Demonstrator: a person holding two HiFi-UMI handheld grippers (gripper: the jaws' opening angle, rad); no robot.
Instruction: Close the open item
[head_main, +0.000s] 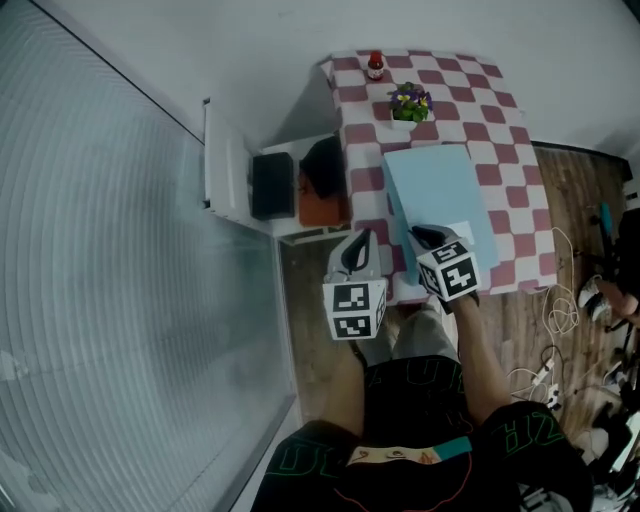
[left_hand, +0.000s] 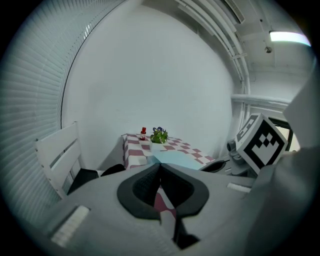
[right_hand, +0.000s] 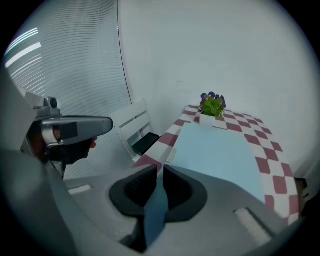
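A flat light blue item (head_main: 442, 195) (right_hand: 220, 155) lies on the red-and-white checked table (head_main: 515, 150), reaching the near edge; a small white patch (head_main: 462, 232) shows at its near right corner. Whether it stands open I cannot tell. My right gripper (head_main: 420, 236) (right_hand: 161, 169) hovers over its near end, jaws a narrow gap apart with nothing between them. My left gripper (head_main: 362, 238) (left_hand: 160, 166) hangs just off the table's near left corner, its tips together and empty. The blue item (left_hand: 175, 159) lies ahead of it.
A red bottle (head_main: 375, 65) and a small flower pot (head_main: 410, 103) stand at the table's far end. Left of the table is a white chair (head_main: 225, 165) with a black bag (head_main: 272, 185). Window blinds fill the left. Cables (head_main: 555, 310) lie on the floor at right.
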